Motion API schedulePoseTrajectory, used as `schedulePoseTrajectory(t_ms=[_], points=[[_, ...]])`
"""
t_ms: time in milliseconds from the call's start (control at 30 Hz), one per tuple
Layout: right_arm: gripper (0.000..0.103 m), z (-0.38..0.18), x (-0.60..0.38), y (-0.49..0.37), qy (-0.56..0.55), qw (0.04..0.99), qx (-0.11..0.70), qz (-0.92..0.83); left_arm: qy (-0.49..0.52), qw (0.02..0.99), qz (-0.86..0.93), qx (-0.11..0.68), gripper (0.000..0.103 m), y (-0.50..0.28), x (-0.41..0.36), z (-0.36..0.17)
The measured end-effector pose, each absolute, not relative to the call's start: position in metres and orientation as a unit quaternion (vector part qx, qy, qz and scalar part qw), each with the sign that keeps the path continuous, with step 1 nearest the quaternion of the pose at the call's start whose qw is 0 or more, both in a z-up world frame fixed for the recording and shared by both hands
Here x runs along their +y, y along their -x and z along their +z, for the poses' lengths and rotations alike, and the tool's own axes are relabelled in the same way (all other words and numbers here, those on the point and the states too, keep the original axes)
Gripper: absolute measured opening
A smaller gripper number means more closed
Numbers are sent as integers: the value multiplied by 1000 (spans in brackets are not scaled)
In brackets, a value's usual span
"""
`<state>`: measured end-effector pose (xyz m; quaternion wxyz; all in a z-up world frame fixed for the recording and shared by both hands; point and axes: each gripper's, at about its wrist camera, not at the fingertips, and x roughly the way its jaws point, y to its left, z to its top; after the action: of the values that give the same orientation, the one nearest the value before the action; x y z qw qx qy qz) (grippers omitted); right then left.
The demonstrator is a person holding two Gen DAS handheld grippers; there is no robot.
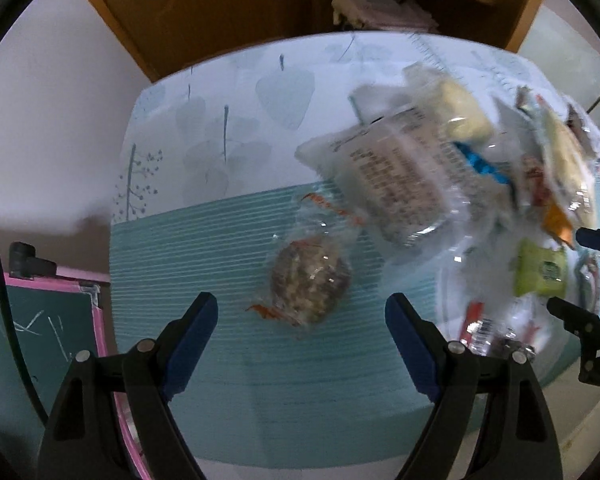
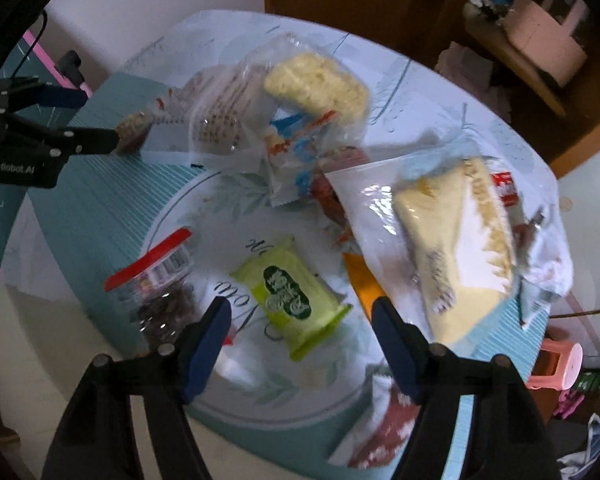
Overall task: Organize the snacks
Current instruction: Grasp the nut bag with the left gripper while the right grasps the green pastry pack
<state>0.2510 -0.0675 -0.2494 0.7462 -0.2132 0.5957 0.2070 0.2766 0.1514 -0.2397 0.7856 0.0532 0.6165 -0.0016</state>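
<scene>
My left gripper (image 1: 302, 346) is open, just short of a clear-wrapped brown nut cake (image 1: 310, 280) lying on the teal striped tablecloth (image 1: 204, 248). My right gripper (image 2: 300, 342) is open above a green snack pack (image 2: 290, 294) on a clear round tray (image 2: 204, 208). A pile of snacks lies around it: a clear bag with printed text (image 1: 396, 184), a yellow puffed bar (image 2: 318, 80), a large triangular pastry bag (image 2: 448, 236), a blue-white pack (image 2: 296, 152), and a red-lidded clear jar (image 2: 156, 276). The left gripper shows in the right wrist view (image 2: 88, 116), by the nut cake (image 2: 134, 128).
The round table's front edge (image 1: 300, 436) is near the left gripper. A pink-framed chalkboard (image 1: 40, 320) stands at the left. A wooden cabinet (image 1: 220, 4) stands behind the table. A pink stool (image 2: 556, 364) is at the right, below the table.
</scene>
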Motion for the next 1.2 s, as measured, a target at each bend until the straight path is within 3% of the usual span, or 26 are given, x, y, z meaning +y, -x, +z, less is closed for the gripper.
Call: schedulePoseTrajectory(t_ms=[300,500,600,733,800,1067,1200], points=[[69,-264,-51,-263,233,713,623,222,-34,771,6,635,84,-299,160,-270],[65,-271,-41,-265,244,692,637,235,-35,766,3,642,77,-308,160,-279],[59,-280,-29,-268,250,681,647,235,-32,768,1,640,73,-311,159,-281],[52,-280,-22,-270,256,681,643,240,-15,766,-6,642,59,-313,161,-281],[40,-280,-23,-270,256,682,643,238,-24,768,-4,641,55,-313,159,-280],[37,-279,-33,-270,233,687,647,233,-90,781,18,618,43,-305,137,-276],[37,-268,-51,-271,208,697,645,236,-78,788,28,611,36,-299,137,-264]])
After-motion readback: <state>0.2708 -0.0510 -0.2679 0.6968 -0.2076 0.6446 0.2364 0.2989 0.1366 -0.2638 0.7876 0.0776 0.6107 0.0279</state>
